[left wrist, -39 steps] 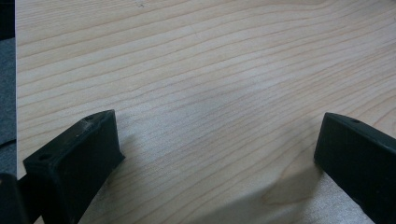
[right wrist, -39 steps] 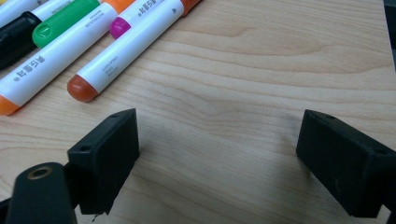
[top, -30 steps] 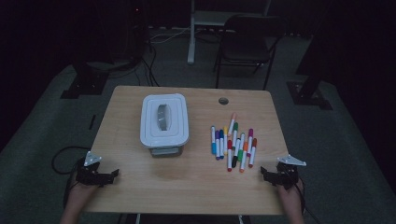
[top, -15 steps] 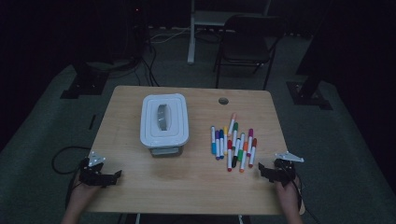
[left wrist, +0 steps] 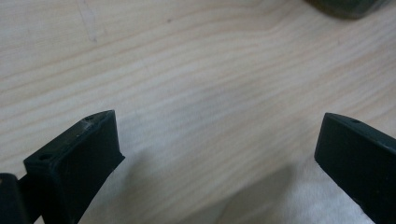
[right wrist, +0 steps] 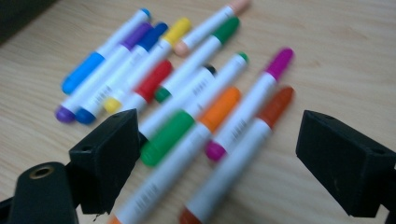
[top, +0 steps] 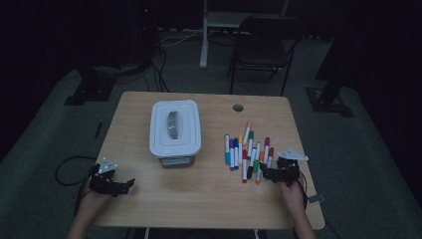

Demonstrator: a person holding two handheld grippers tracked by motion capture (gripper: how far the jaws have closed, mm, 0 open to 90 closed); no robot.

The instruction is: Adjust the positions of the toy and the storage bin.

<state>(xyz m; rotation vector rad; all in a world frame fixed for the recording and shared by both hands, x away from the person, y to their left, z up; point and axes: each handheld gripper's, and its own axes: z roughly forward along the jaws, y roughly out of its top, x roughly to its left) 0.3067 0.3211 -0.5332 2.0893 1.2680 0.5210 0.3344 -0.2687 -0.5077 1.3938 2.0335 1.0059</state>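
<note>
Several colored markers [top: 249,152] lie side by side on the right part of the wooden table [top: 209,199]. My right gripper [top: 263,173] is open at their near ends. In the right gripper view its jaws stand wide apart [right wrist: 219,135] over the green-capped marker [right wrist: 168,135], the orange one [right wrist: 219,109], the magenta one [right wrist: 252,100] and the red-orange one [right wrist: 261,121]. A white lidded container [top: 175,129] sits left of center. My left gripper [top: 129,184] is open at the table's front left, over bare wood [left wrist: 217,130].
A corner of the container [left wrist: 345,4] shows at the top of the left gripper view. A small round hole [top: 238,107] sits near the table's far edge. A dark chair [top: 263,35] and stand legs are on the floor behind the table.
My right gripper has moved left and forward, up to the near ends of the markers. The left gripper has barely shifted.
</note>
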